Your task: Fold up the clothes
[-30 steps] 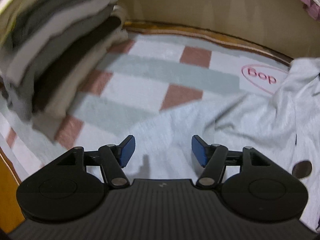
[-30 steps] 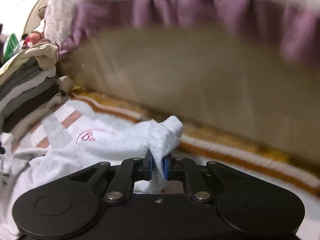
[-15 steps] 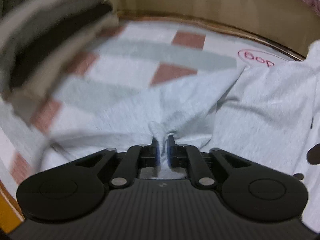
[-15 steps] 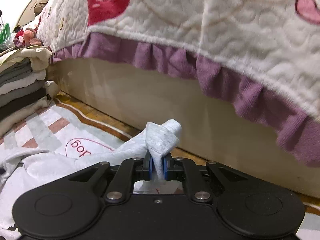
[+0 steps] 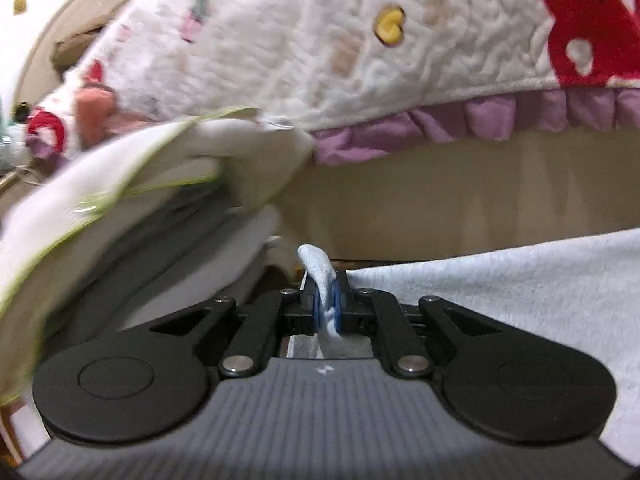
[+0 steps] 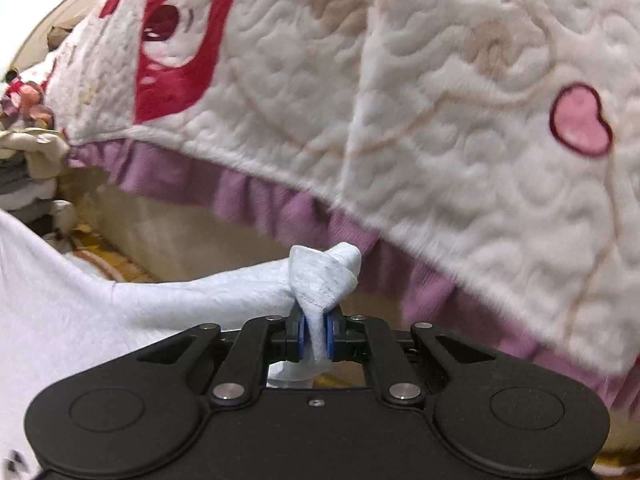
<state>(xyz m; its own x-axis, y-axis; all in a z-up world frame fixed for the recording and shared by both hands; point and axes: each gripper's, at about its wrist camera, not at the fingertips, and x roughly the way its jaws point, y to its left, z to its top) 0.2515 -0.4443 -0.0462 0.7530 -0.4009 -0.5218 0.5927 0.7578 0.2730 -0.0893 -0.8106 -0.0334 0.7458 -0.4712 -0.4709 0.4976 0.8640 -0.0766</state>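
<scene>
Left wrist | left claw, right claw: both clamp one shirt

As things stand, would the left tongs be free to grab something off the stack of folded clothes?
Probably not. The left tongs are shut on the light grey garment, so the jaws are occupied. The stack of folded clothes lies close on their left, with nothing between.

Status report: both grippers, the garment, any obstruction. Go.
Left gripper shut on light grey garment. Right gripper shut on it too. Folded stack close left; quilt ahead.
</scene>
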